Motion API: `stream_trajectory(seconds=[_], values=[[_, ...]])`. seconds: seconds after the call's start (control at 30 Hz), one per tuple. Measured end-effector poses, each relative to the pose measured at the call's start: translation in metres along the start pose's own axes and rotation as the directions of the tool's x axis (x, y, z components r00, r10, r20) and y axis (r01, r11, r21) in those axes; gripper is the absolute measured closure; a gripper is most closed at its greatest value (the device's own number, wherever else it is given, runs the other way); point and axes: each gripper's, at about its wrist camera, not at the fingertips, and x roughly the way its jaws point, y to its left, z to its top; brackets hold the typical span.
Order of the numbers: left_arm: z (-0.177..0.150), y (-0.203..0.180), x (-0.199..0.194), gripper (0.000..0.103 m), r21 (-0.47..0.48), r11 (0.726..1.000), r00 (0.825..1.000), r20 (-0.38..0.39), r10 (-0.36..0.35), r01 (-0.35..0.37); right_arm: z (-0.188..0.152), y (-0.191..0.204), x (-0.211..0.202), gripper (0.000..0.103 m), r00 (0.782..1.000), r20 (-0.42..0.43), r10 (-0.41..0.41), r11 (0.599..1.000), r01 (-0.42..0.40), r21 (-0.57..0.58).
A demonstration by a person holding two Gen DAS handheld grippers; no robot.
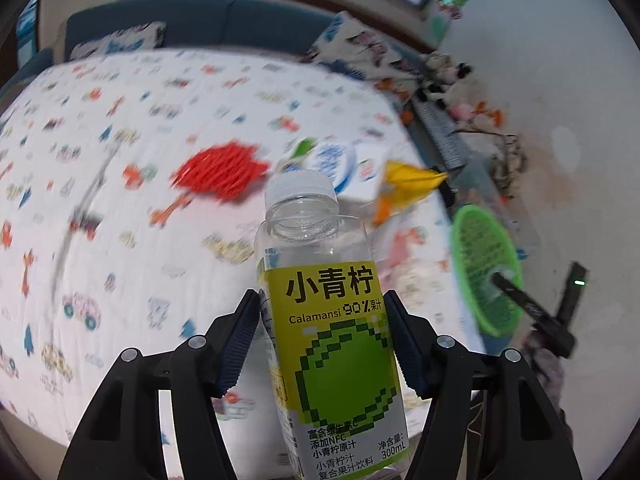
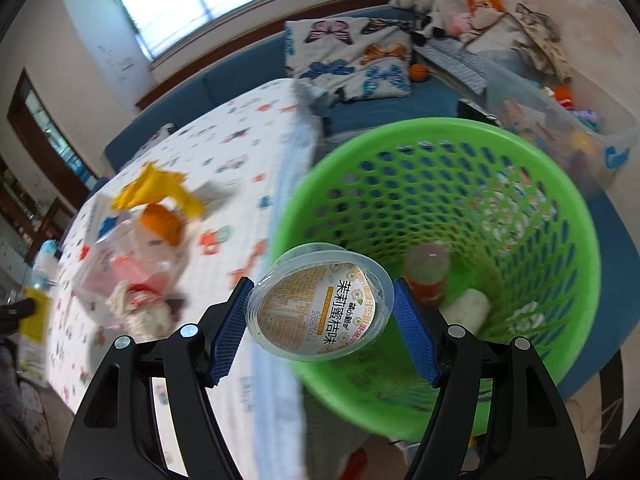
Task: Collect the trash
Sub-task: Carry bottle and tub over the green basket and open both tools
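Observation:
My left gripper (image 1: 324,312) is shut on an empty clear juice bottle (image 1: 332,336) with a yellow-green label, held upright above the bed. My right gripper (image 2: 320,304) is shut on a clear plastic cup (image 2: 320,300) with a printed lid, held over the near rim of the green mesh basket (image 2: 520,184). Inside the basket lie a small red-based bottle (image 2: 426,276) and a white roll (image 2: 470,306). The basket also shows in the left wrist view (image 1: 484,264), right of the bed. More trash lies on the bed: a red net (image 1: 220,172), a yellow wrapper (image 1: 408,184), a white cup (image 1: 336,160).
The bed has a white patterned quilt (image 1: 140,140). Plastic bags and crumpled wrappers (image 2: 136,280) lie on it in the right wrist view. A butterfly pillow (image 2: 348,56), soft toys (image 2: 432,4) and a clear storage box (image 2: 560,128) stand behind the basket.

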Motion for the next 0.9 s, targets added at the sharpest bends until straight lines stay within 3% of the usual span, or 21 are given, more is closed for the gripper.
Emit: stream_trajectory(seconds=[0.2,0.47,0.73,0.9], values=[[0.016,-0.051,-0.002,0.042,0.1,0.991,0.996,0.007,-0.094,0.093,-0.001,-0.03,0.009,0.031,0.999,-0.024,-0.039,0.998,0.04,0.053],[0.047,-0.144,0.032,0.042,0.231,0.949,0.976,-0.045,-0.211,0.216,-0.003,-0.048,-0.002,0.027,0.999,-0.005,-0.034,0.995,0.034,0.091],[0.061,-0.235,0.097,0.042,0.325,0.907,0.962,-0.132,-0.239,0.269,-0.009,-0.057,-0.032,0.026,0.996,0.043,-0.076,0.994,0.073,0.079],[0.055,-0.272,0.144,0.042,0.362,0.889,0.954,-0.212,-0.213,0.28,-0.015,-0.072,-0.051,0.025,0.992,0.068,-0.107,0.99,0.1,0.1]])
